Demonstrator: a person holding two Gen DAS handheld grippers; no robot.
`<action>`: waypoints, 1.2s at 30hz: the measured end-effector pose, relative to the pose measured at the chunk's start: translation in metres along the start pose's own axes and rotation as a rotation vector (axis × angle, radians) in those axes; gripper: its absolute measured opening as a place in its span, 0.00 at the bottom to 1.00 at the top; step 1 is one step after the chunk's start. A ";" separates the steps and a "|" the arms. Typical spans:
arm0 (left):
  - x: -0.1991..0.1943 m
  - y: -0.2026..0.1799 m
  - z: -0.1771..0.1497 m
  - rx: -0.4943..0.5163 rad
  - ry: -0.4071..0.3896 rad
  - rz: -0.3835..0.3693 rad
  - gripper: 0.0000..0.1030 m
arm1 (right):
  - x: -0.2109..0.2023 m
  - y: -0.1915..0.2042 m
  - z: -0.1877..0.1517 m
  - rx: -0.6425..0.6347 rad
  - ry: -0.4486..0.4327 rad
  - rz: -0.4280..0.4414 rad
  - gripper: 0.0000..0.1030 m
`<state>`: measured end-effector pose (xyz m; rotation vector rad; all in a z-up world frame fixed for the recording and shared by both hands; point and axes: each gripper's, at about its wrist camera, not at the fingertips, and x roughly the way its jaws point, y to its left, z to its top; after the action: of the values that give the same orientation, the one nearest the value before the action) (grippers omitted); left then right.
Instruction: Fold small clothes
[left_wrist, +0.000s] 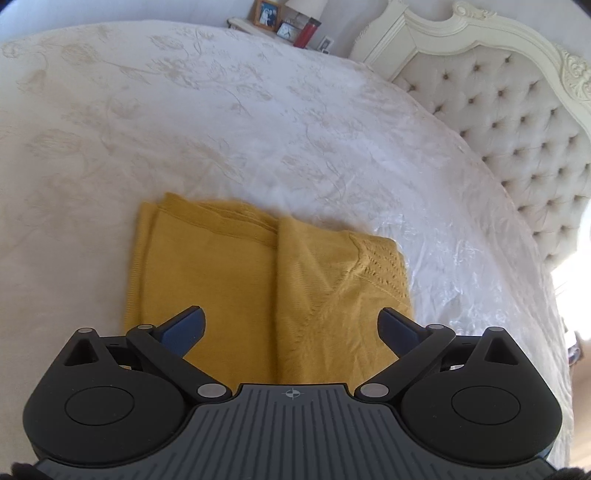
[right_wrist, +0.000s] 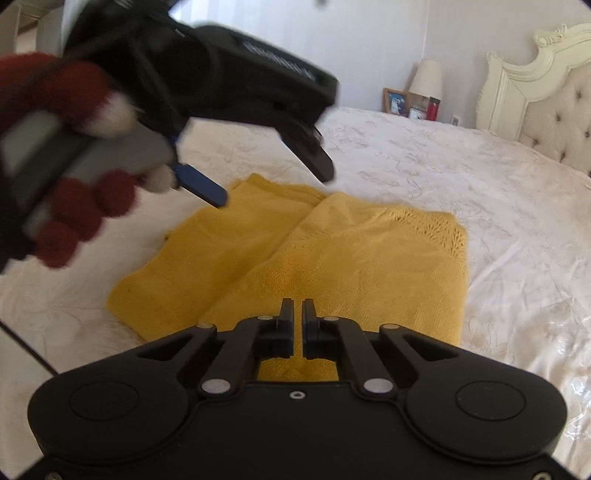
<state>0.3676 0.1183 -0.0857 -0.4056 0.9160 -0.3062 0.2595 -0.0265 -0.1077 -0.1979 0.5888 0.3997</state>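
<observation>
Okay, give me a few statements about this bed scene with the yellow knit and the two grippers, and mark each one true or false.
1. The yellow sweater lies folded on the white bedspread. True.
2. The left gripper has its jaws clamped on the sweater. False: they stand wide apart, above the fabric.
3. The right gripper has its jaws nearly together, holding nothing. True.
4. The headboard is plain dark wood. False: it is cream, tufted with buttons.
5. A red bottle stands on the nightstand. True.
</observation>
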 end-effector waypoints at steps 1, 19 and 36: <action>0.007 -0.002 0.000 -0.003 0.014 0.007 0.98 | -0.004 0.001 0.000 -0.002 -0.009 0.026 0.12; 0.018 -0.013 -0.003 0.060 0.050 0.064 0.98 | 0.001 0.047 -0.008 -0.183 0.020 0.054 0.56; 0.053 -0.015 -0.006 -0.056 0.118 -0.059 0.99 | -0.027 0.004 0.010 0.127 -0.101 -0.055 0.10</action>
<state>0.3923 0.0813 -0.1189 -0.4709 1.0314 -0.3624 0.2425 -0.0280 -0.0847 -0.0711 0.5067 0.3159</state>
